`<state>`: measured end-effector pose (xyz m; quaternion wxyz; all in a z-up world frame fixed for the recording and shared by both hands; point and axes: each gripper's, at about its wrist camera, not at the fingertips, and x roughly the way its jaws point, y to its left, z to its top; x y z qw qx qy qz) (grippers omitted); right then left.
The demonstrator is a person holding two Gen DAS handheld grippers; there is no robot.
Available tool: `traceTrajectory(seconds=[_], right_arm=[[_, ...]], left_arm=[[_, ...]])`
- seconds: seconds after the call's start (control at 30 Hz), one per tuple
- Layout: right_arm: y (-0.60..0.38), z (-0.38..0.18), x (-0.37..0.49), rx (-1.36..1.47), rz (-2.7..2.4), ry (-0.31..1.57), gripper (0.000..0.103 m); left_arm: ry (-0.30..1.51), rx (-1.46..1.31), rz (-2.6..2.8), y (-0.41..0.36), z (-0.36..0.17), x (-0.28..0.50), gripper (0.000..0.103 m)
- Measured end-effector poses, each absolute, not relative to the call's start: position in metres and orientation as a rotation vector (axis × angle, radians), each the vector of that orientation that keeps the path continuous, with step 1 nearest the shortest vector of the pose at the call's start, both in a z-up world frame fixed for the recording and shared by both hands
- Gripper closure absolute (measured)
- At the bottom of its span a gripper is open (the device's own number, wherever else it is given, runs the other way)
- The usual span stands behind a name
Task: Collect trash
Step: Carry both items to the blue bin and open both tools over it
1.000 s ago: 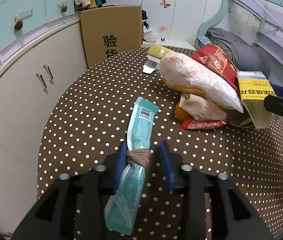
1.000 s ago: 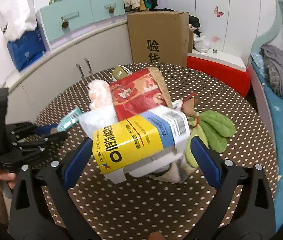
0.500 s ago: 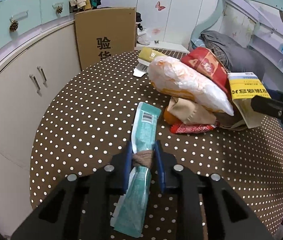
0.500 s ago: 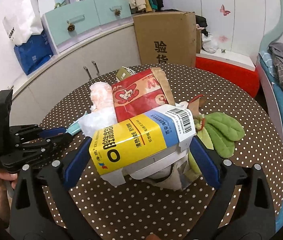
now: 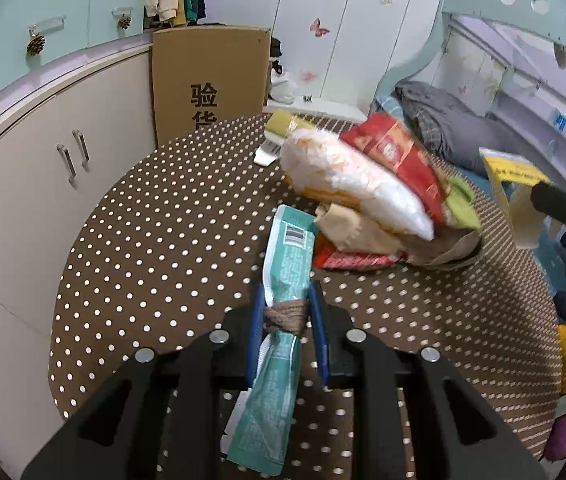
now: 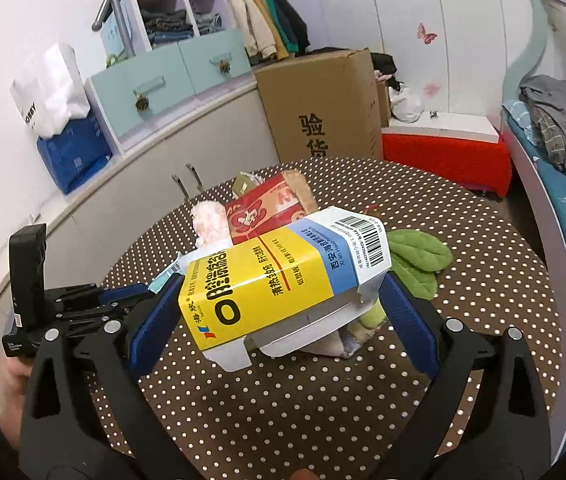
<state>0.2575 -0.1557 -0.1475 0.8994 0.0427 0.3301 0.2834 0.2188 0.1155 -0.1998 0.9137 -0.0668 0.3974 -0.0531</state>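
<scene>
My left gripper (image 5: 286, 304) is shut on a long teal wrapper (image 5: 287, 256) with a brown band round its middle, held just over the polka-dot table (image 5: 163, 240). My right gripper (image 6: 279, 300) is shut on a yellow, blue and white medicine box (image 6: 283, 280) and holds it above the table; the box also shows in the left wrist view (image 5: 511, 184). A trash pile lies ahead: a white and orange plastic bag (image 5: 351, 180), a red snack packet (image 5: 395, 156), a tan paper wad (image 5: 351, 228) and a small red wrapper (image 5: 351, 258).
A green leaf-shaped cloth (image 6: 419, 256) lies on the table's right side. A yellow-green packet (image 5: 287, 124) sits at the far edge. A cardboard box (image 5: 211, 80) and cabinets (image 5: 43, 168) stand behind the table, a bed (image 5: 451, 132) to the right.
My left gripper has closed on the teal wrapper and lifted it a little toward the pile. My right gripper has raised the yellow box higher.
</scene>
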Motion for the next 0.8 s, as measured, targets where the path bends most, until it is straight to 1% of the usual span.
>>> traceTrajectory(seconds=[0.23,0.43,0.57,0.8], right_arm=[[-0.187,-0.126,0.244,0.141,0.549,0.612,0.010],[-0.227,-0.110,0.231,0.192,0.501,0.551,0.010],[-0.261,-0.101,0.222,0.224,0.448,0.517,0.010],[-0.337,-0.094,0.199,0.296,0.313,0.475,0.010]], left_arm=[[0.701,-0.150,-0.123,0.098,-0.155,0.198,0.082],[0.608,-0.158,-0.190,0.062,-0.116,0.193,0.082],[0.576,-0.160,-0.267,0.021,-0.100,0.202,0.082],[0.583,-0.168,-0.416,-0.062,-0.092,0.218,0.082]])
